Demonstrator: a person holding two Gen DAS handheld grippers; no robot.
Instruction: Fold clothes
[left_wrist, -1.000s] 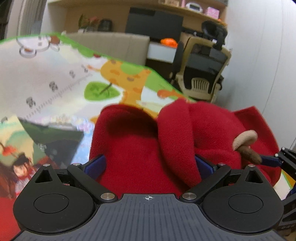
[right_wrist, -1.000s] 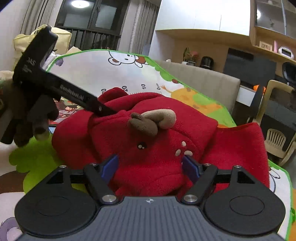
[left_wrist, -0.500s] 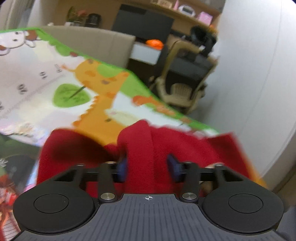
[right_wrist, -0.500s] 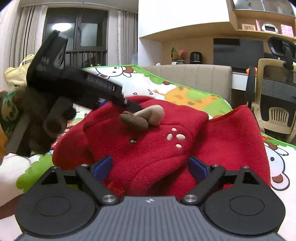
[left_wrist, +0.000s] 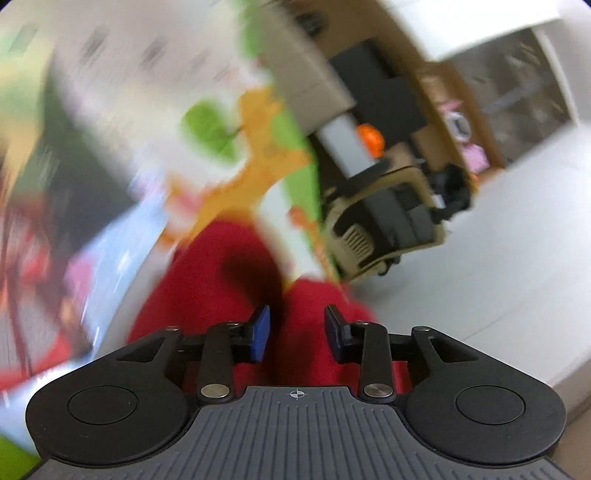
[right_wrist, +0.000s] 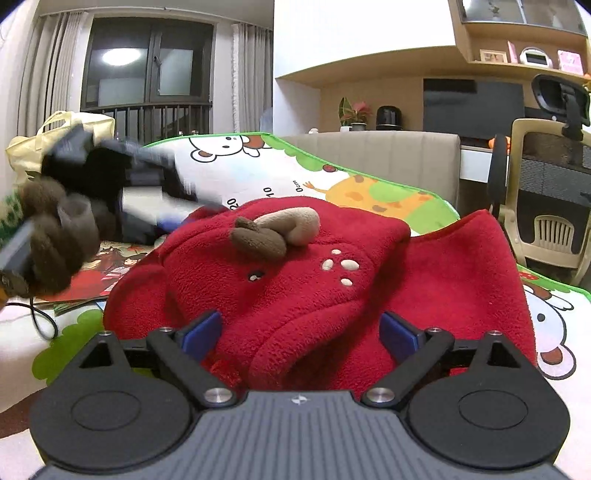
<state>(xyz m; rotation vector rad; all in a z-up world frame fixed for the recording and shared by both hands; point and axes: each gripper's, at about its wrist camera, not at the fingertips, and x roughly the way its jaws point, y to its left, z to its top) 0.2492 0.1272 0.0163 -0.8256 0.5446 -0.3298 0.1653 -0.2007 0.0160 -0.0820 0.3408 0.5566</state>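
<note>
Left gripper (left_wrist: 296, 334): the blue pads (left_wrist: 260, 332) stand narrowly apart with a fold of the red fleece (left_wrist: 236, 295) pinched between them; cloth fills the whole gap. The left wrist view is tilted and heavily blurred, so the room leans over to one side. In the right wrist view the same tool appears at far left as a smeared black body (right_wrist: 122, 173), gripped by a hand in a brown fuzzy glove (right_wrist: 48, 232), its nose reaching to the upper left edge of the garment. A thin black cable (right_wrist: 40, 317) trails below the glove.

Garment: the fleece lies bunched on a printed play mat (right_wrist: 258, 166), in the middle of the right wrist view and directly ahead of both tools. The cloth is thick, napped pile, bright red, heaped in soft rounded folds. On its top sits a stuffed antler (right_wrist: 280, 229), part dark brown and part tan, curved like a horn. Below it are small pale embroidered spots (right_wrist: 341, 264) and one dark stitched eye. A flatter red panel spreads to the right, its edge raised.

Right gripper (right_wrist: 301, 334): the pads are spread wide, one on each side of a thick fold of the fleece. Cloth bulges between them, but the pads do not press it; whether they touch it I cannot tell. The tool points level at the heap from low and close.

Mat: smooth and glossy, white with cartoon animals and a green border.
</note>
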